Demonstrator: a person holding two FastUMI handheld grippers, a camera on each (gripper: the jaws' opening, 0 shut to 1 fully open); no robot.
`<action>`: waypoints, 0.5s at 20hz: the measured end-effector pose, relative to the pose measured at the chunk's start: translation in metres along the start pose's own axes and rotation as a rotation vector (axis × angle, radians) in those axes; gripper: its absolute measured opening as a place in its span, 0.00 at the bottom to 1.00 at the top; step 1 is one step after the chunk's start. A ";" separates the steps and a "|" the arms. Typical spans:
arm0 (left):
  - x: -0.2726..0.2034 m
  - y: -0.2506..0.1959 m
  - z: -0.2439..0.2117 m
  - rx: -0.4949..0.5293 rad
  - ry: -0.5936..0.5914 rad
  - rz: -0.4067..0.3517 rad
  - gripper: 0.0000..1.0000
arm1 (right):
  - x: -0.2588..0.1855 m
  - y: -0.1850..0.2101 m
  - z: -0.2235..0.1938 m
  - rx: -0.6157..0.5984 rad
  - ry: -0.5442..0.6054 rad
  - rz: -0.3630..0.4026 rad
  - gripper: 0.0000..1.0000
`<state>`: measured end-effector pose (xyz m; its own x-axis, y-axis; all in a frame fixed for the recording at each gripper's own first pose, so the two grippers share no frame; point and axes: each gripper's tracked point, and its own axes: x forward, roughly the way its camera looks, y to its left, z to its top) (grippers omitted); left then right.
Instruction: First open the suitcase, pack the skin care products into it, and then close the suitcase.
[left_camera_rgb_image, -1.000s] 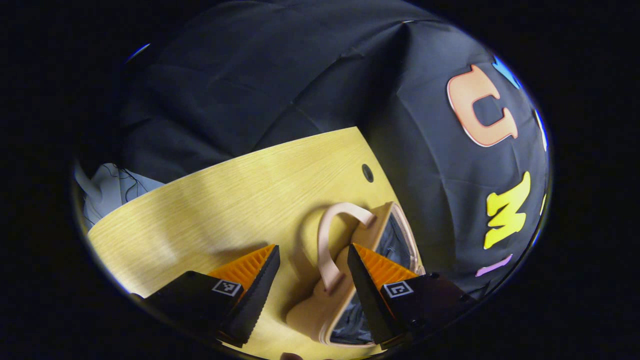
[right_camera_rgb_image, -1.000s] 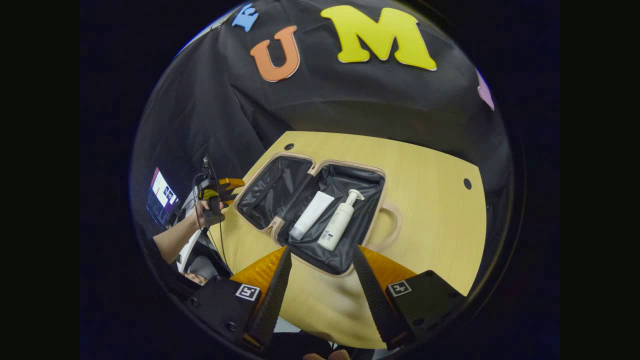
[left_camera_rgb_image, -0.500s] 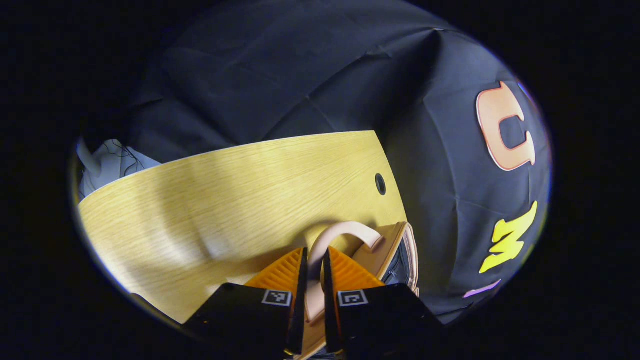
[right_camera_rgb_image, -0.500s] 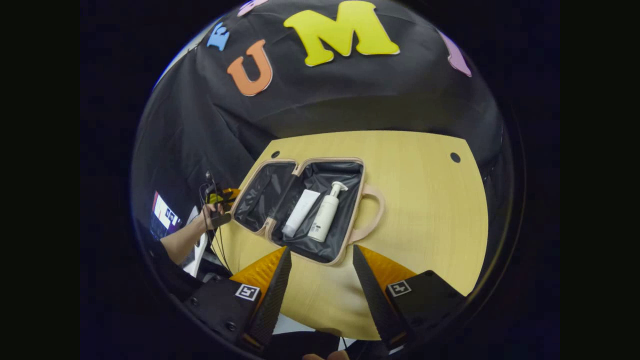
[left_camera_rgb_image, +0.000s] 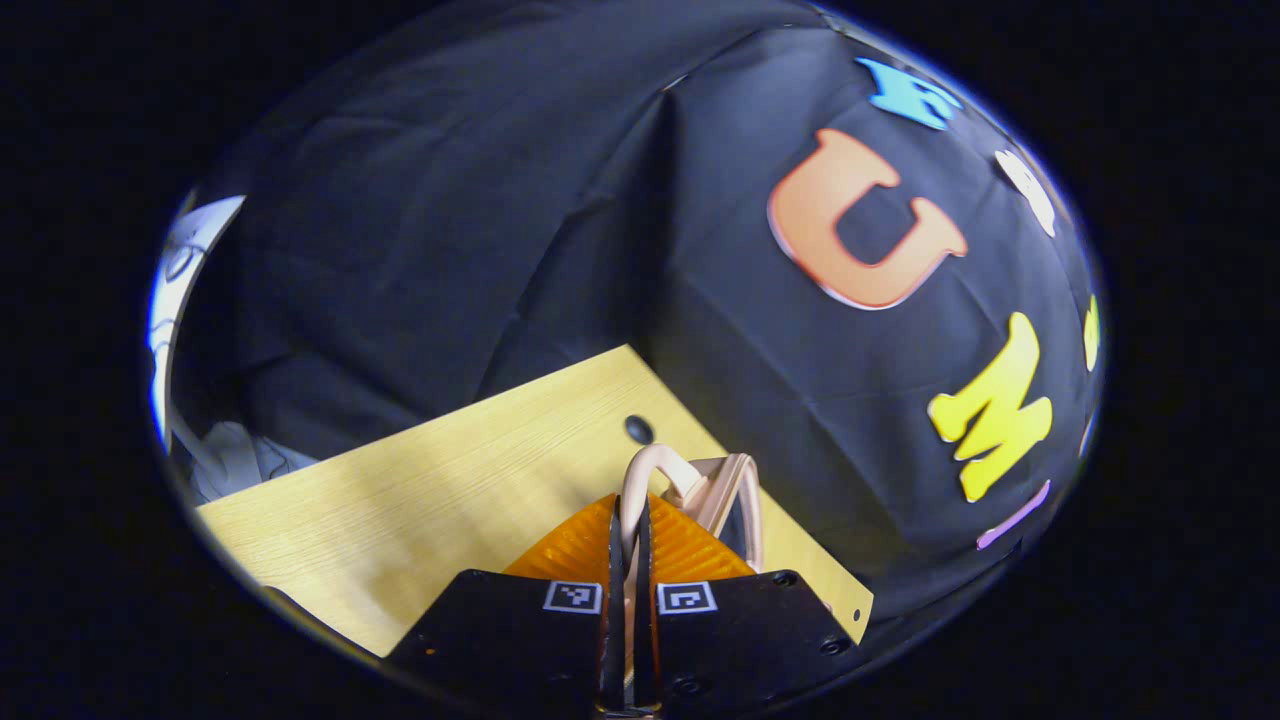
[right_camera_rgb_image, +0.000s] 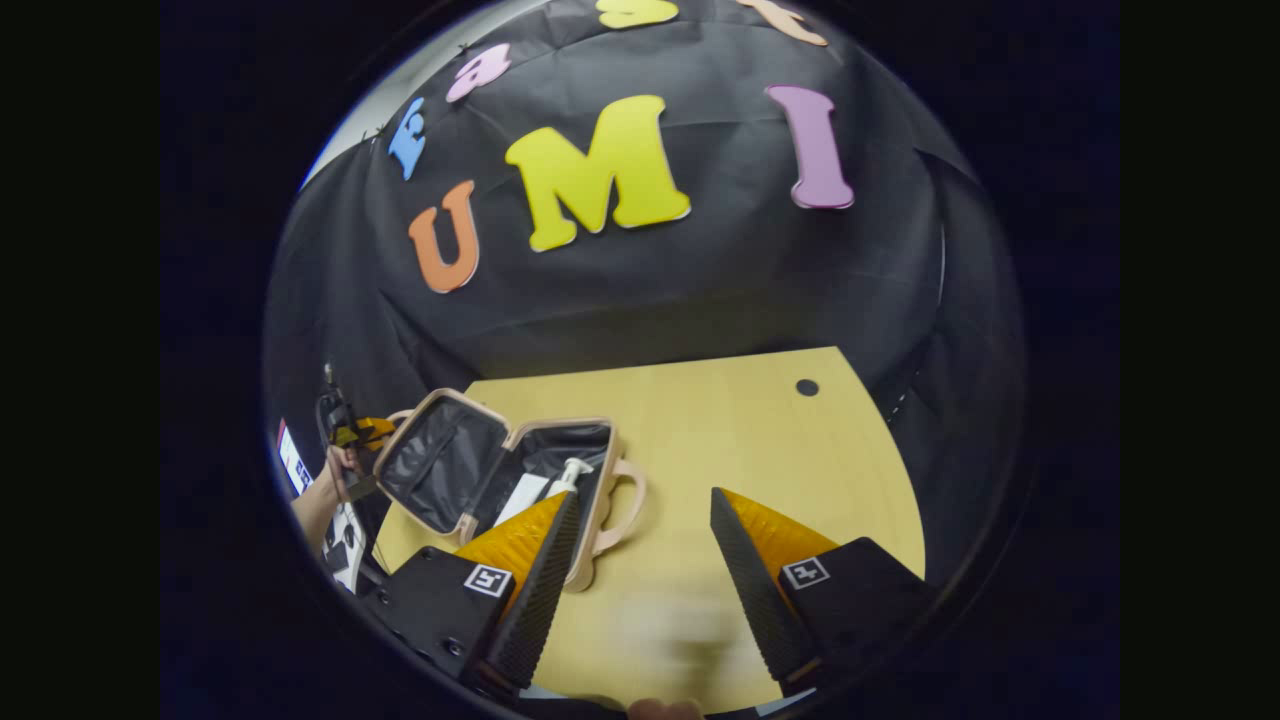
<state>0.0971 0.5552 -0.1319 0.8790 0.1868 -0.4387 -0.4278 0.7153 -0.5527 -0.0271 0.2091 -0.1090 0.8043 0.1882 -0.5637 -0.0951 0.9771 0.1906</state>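
Left gripper (left_camera_rgb_image: 626, 545) is pressed together on the pale pink handle (left_camera_rgb_image: 640, 480) of the suitcase's raised half, the strap running down between its two fingers until it is lost behind them. Just past the handle, the lid's rim (left_camera_rgb_image: 738, 490) shows edge-on as a thin curved band; the rest of the case is cut off at the bottom of the left gripper view. Right gripper (right_camera_rgb_image: 640, 525) stands spread wide above bare desk, pinching nothing, with a blurred patch of wood between its fingers. In the right gripper view the suitcase (right_camera_rgb_image: 470, 470) sits near the desk's left edge, partly open, its dark lining showing. A white pump bottle (right_camera_rgb_image: 566, 474) and a white tube (right_camera_rgb_image: 522, 494) lie in the lower half, both partly hidden behind the right gripper's left finger. A second handle (right_camera_rgb_image: 625, 505) sticks out from the lower half toward the middle of the desk. At the far left a hand (right_camera_rgb_image: 338, 465) grips the other gripper, small and hard to make out. The desk (right_camera_rgb_image: 760, 440) is light wood with a small dark hole (right_camera_rgb_image: 806, 387) near its far right corner, and black cloth walls close around it.
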 end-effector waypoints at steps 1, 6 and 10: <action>-0.014 -0.023 0.002 0.039 -0.035 -0.016 0.06 | -0.006 -0.014 0.005 0.014 -0.026 -0.023 0.80; -0.077 -0.147 -0.028 0.279 -0.198 -0.076 0.06 | -0.045 -0.081 0.028 0.073 -0.146 -0.103 0.80; -0.104 -0.236 -0.095 0.456 -0.242 -0.149 0.06 | -0.073 -0.127 0.038 0.034 -0.213 -0.166 0.79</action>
<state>0.0866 0.3027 -0.0228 0.9697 0.1721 -0.1732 -0.2070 0.9557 -0.2093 -0.0515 0.0679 -0.0616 0.9127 -0.0032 -0.4085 0.0655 0.9881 0.1388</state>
